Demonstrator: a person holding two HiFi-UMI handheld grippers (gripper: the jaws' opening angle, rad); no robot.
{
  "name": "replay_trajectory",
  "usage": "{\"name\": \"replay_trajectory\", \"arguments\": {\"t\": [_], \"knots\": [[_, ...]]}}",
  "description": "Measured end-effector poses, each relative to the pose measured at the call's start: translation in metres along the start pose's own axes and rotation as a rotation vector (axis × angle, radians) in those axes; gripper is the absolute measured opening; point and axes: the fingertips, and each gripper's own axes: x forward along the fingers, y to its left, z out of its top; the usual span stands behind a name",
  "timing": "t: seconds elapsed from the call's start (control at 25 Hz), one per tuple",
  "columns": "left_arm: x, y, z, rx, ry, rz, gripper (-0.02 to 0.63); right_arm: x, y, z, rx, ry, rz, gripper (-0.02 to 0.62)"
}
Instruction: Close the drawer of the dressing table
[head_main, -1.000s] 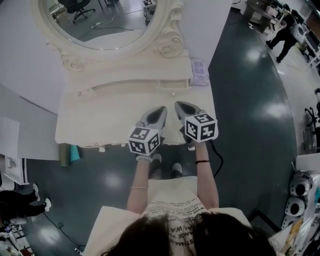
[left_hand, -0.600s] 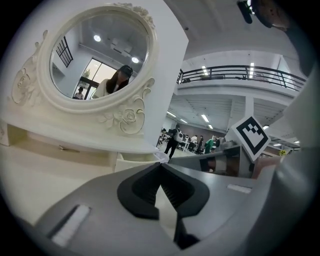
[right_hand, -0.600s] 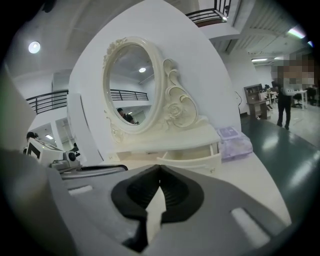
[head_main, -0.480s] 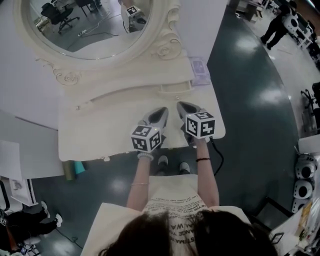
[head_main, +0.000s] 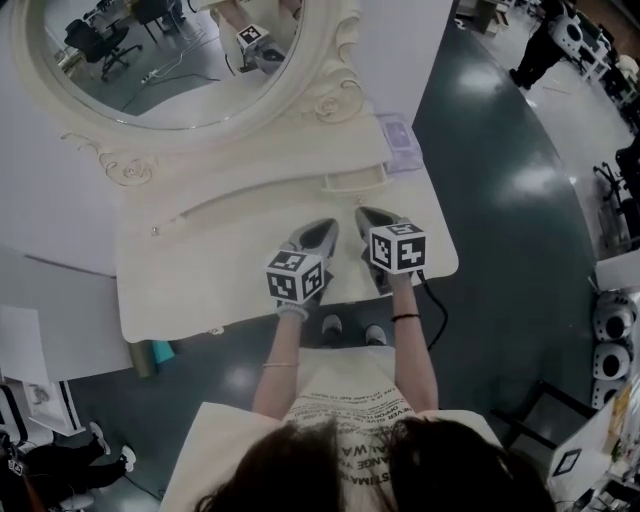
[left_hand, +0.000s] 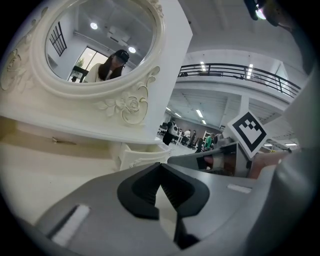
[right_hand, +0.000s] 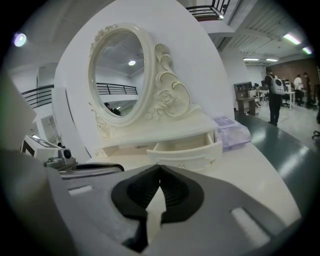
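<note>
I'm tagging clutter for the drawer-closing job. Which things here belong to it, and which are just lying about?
Belongs: open drawer, dressing table, left hand-held gripper, right hand-held gripper (both shut, empty).
Lying about: purple pack beside the drawer, oval mirror.

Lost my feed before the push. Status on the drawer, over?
Left gripper and right gripper shut, empty, short of the drawer. Drawer open, untouched. Purple pack beside it, not blocking.
</note>
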Motion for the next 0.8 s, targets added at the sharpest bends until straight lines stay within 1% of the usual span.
{"name": "replay_trajectory", "arguments": {"t": [0.24, 0.4, 0.44, 0.6, 0.8], "knots": [[0.003, 0.000, -0.005, -0.012, 0.012, -0.022, 0.002, 0.003, -0.005, -0.014, 0.015, 0.015, -0.065, 0.003], [0.007, 0.001, -0.009, -0.026, 0.020, -0.014, 0.002, 0.007, -0.014, -0.012, 0.025, 0.025, -0.082, 0.005], [0.008, 0.001, -0.008, -0.029, 0.020, -0.011, 0.002, 0.008, -0.016, -0.012, 0.027, 0.032, -0.082, 0.021], [0.015, -0.003, -0.003, -0.033, 0.018, -0.007, 0.002, 0.015, -0.026, -0.013, 0.045, 0.060, -0.097, 0.028], [0.021, -0.004, -0.005, -0.037, 0.027, 0.000, 0.002, 0.020, -0.035, -0.017, 0.067, 0.094, -0.125, 0.064]]}}
